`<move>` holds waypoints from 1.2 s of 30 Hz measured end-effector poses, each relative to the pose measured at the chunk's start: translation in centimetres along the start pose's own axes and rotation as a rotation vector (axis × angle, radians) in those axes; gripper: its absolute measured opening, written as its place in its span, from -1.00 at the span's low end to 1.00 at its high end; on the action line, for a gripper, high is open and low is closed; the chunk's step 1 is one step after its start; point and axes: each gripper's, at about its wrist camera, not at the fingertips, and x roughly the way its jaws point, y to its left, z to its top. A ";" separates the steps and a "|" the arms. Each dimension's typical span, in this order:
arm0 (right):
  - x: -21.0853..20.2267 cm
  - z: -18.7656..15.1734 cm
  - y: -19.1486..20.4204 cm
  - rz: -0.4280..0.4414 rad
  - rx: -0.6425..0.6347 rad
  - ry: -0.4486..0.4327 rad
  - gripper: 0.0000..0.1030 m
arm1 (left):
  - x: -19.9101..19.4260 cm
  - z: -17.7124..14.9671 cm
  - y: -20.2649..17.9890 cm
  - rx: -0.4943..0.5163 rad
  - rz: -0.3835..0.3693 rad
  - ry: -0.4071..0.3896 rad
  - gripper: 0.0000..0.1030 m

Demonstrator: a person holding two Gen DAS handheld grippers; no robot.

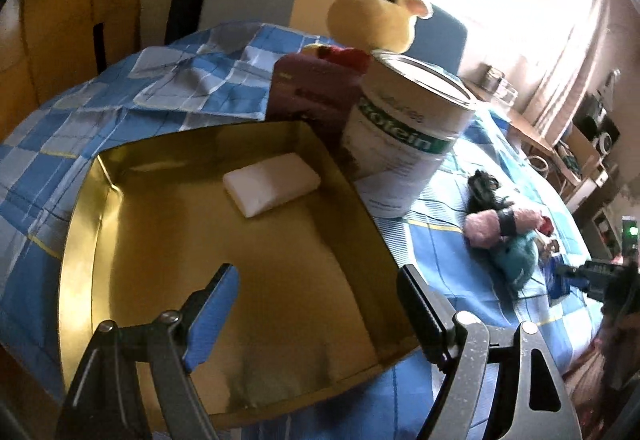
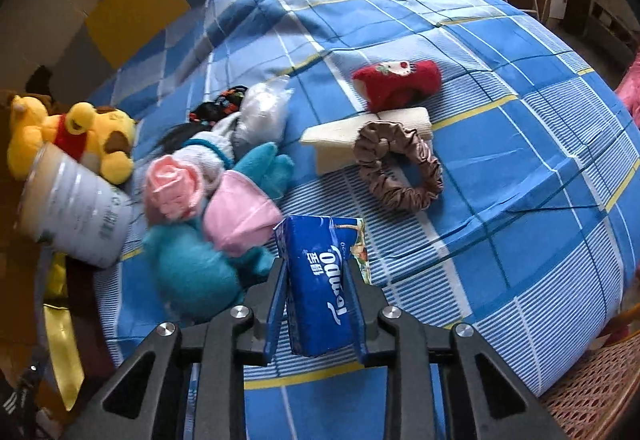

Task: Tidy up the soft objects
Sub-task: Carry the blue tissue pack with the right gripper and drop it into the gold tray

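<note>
While left tongs (image 1: pixel 316 296) gape, right tongs (image 2: pixel 316 272) clamp tissue pack (image 2: pixel 324 284).

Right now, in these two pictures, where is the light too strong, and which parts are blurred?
Left wrist view: the window at upper right is blown out white; the gold box reflects light along its wall; the plush giraffe looks soft. Right wrist view: light is even; the pink rose and white can at left are smeared, while the blue tissue pack stays sharp.

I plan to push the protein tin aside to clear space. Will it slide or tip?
The protein tin stands tall on soft, rumpled bedding, so a high push would probably tip it. Its round wall suggests it would then roll. With the lid seemingly off, anything inside could spill.
</note>
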 end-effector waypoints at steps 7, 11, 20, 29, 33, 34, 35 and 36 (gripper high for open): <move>-2.0 1.6 2.4 0.023 -0.037 -0.065 -0.48 | -1.3 -0.8 -0.7 0.060 0.011 -0.023 0.58; -3.0 3.8 5.6 0.034 -0.093 -0.109 -0.48 | -1.5 -1.2 -0.1 0.047 0.003 -0.013 0.58; -5.3 12.2 19.9 0.079 -0.284 -0.232 -0.48 | -2.9 -1.1 2.1 0.005 0.006 -0.045 0.58; -9.5 17.8 40.9 0.145 -0.519 -0.421 -0.48 | -3.9 -1.2 5.4 -0.046 0.044 -0.064 0.58; -10.0 13.5 48.3 0.299 -0.706 -0.383 -0.48 | -4.2 -1.4 7.5 -0.100 0.076 -0.069 0.58; -9.7 11.6 49.6 0.337 -0.764 -0.361 -0.48 | -4.2 -1.4 7.9 -0.111 0.085 -0.070 0.58; -9.3 9.6 50.7 0.372 -0.814 -0.329 -0.48 | -4.3 -1.4 8.5 -0.123 0.096 -0.072 0.58; -8.4 7.0 51.6 0.411 -0.878 -0.279 -0.48 | -4.5 -1.4 9.1 -0.138 0.110 -0.076 0.58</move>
